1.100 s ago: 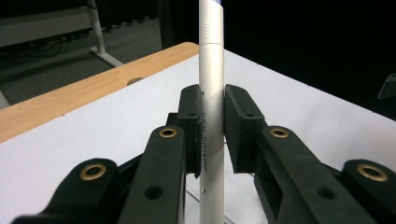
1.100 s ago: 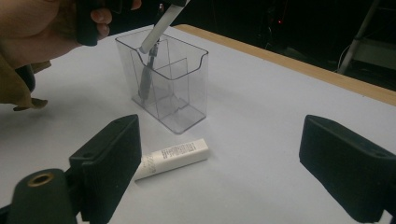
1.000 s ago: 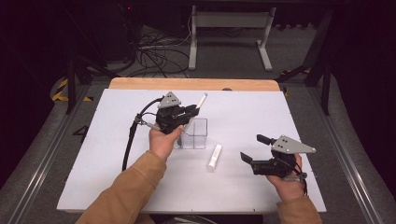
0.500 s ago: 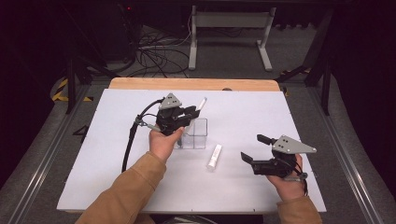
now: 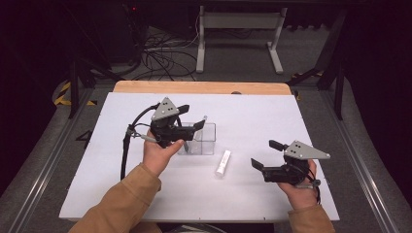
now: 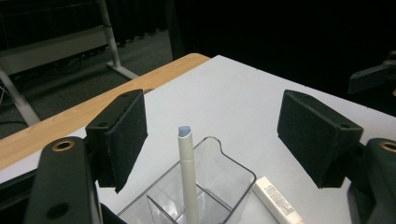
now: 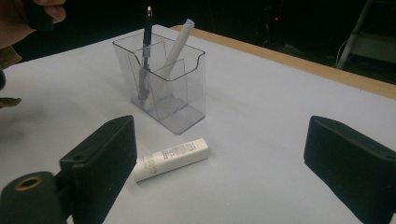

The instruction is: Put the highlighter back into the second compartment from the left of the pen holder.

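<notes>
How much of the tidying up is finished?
Two things look done: the white pen and the dark pen stand in the clear holder. The left tool hangs open above the holder, holding nothing. Left: the white tube lies on the table near the open right tool.

In the high view, the near left corner of the clear organiser (image 5: 203,138) is covered by the left claw (image 5: 192,118) and the hand holding it, and the dark pen standing inside cannot be made out there. In the left claw view, the organiser's base and the lower end of the white pen (image 6: 187,177) are cut off by the bottom edge, as is the near end of the white tube (image 6: 275,198). In the right claw view, one end of the tube (image 7: 172,157) is hidden behind the claw's own near jaw, and its printed label is too small to read. The bench (image 5: 252,194) front edge is partly covered by the sleeves.
</notes>
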